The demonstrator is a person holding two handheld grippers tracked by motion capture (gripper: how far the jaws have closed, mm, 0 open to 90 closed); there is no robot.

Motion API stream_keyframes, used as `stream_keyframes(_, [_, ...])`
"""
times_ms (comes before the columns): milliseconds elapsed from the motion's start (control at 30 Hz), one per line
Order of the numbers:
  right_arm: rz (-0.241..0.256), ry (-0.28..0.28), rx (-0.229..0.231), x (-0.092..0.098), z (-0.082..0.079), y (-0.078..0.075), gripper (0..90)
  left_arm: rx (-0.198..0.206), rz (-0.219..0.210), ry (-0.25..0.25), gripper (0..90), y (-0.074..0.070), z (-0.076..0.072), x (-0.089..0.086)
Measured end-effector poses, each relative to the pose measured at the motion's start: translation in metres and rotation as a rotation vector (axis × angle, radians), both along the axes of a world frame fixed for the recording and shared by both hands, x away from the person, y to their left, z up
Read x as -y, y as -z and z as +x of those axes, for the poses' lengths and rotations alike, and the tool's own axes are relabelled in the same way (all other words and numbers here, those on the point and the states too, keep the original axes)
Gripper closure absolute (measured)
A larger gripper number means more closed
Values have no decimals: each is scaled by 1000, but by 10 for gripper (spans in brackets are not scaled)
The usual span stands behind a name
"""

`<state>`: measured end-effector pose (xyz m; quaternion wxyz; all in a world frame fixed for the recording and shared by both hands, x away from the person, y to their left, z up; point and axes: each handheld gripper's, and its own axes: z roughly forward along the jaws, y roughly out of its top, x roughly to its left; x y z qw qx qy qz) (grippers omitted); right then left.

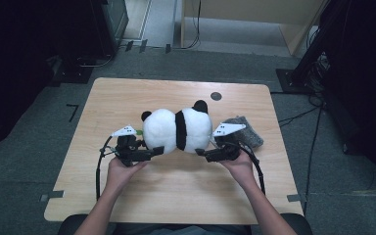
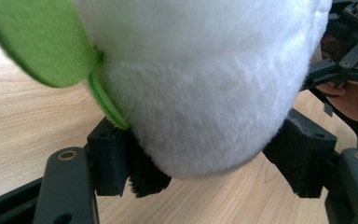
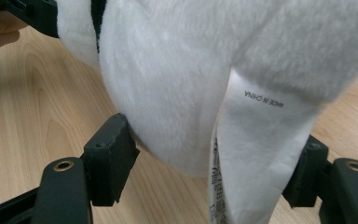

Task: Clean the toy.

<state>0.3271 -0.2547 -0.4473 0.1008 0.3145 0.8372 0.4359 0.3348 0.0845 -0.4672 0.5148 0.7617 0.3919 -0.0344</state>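
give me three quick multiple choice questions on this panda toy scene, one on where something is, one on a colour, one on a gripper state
1. Where does the grey cloth lie?
A. left of the panda plush
B. right of the panda plush, behind the right hand-held gripper
C. on the floor

2. What colour is the felt leaf on the panda plush?
A. red
B. blue
C. green

3. How do the left hand-held gripper's jaws stand?
A. open, one on each side of the white plush
B. shut with nothing between them
C. shut on the grey cloth

Answers:
1 B, the high view shows it on the table at the plush's right, past the right hand-held gripper.
2 C, the left gripper view shows it bright green.
3 A, the jaws stand apart beside the plush.
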Motion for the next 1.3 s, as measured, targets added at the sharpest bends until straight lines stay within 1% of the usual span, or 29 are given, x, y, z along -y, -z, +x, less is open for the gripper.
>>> stream_keyframes(33, [10,0,-11,1,-1,-2,311,-21,-26,-3,284,2,0,-2])
stream_keyframes(67, [28,2,-18,2,-2,-3,314,-26,-30,-2,280,2,-1,-2])
stream_keyframes(100, [28,2,-18,2,-2,-3,314,-26,-30,-2,277,2,-1,-2])
stream_keyframes(167, [49,4,-32,4,-4,-5,322,-20,-22,-5,271,2,-2,-3])
stream_keyframes(200, [50,4,-45,4,-5,-5,325,-15,-16,-4,262,2,-3,-3])
stream_keyframes(233, [50,4,-45,4,-5,-5,325,-17,-10,-4,262,3,-4,-3])
stream_keyframes(367, [47,16,-66,5,-5,-2,332,-23,44,4,253,7,-4,0])
stream_keyframes(400, [49,23,-78,6,-4,-1,339,-30,78,2,250,11,-4,3])
stream_keyframes(433, [50,29,-91,6,-3,0,342,-40,93,-1,249,13,-3,4])
stream_keyframes(467, [50,29,-91,6,-3,0,342,-40,93,-1,249,13,-3,4])
stream_keyframes(500, [49,34,-97,7,-2,1,346,-51,107,-4,249,15,-2,5])
stream_keyframes(533, [33,40,-113,6,1,6,349,-69,142,-9,251,20,0,6])
stream_keyframes(567, [27,42,-112,6,2,9,355,-64,146,-14,251,21,0,6])
stream_keyframes(600, [35,37,-109,6,2,10,356,-60,148,-16,252,21,0,5])
stream_keyframes(700, [37,39,-101,6,3,10,355,-41,156,-23,253,20,-2,3])
stream_keyframes(800, [30,36,-91,7,3,10,354,-29,149,-26,256,20,-4,1])
stream_keyframes(867, [26,38,-75,9,3,9,348,-30,134,-31,258,19,-5,-3])
stream_keyframes(967, [40,58,-59,16,3,5,349,-15,102,-51,265,15,-7,-10])
stream_keyframes(1000, [52,78,-36,24,4,1,349,2,86,-62,268,13,-8,-14])
stream_keyframes(1033, [52,78,-36,24,4,1,349,10,69,-67,268,11,-8,-17])
stream_keyframes(1067, [62,90,-32,28,5,-1,349,15,52,-77,268,10,-8,-19])
stream_keyframes(1100, [79,107,-19,37,6,-5,349,21,36,-82,268,8,-7,-21])
stream_keyframes(1133, [79,107,-19,37,6,-5,349,26,27,-87,268,7,-7,-22])
stream_keyframes(1167, [83,119,-12,41,7,-6,349,35,27,-89,268,5,-6,-23])
stream_keyframes(1200, [91,135,-4,49,8,-7,350,44,37,-92,266,3,-6,-22])
stream_keyframes(1233, [91,135,-4,49,8,-7,350,59,46,-91,266,1,-5,-22])
stream_keyframes(1267, [108,147,-11,55,10,-8,350,64,48,-93,263,-1,-4,-21])
stream_keyframes(1300, [108,147,-11,55,10,-8,350,71,48,-93,263,-3,-3,-21])
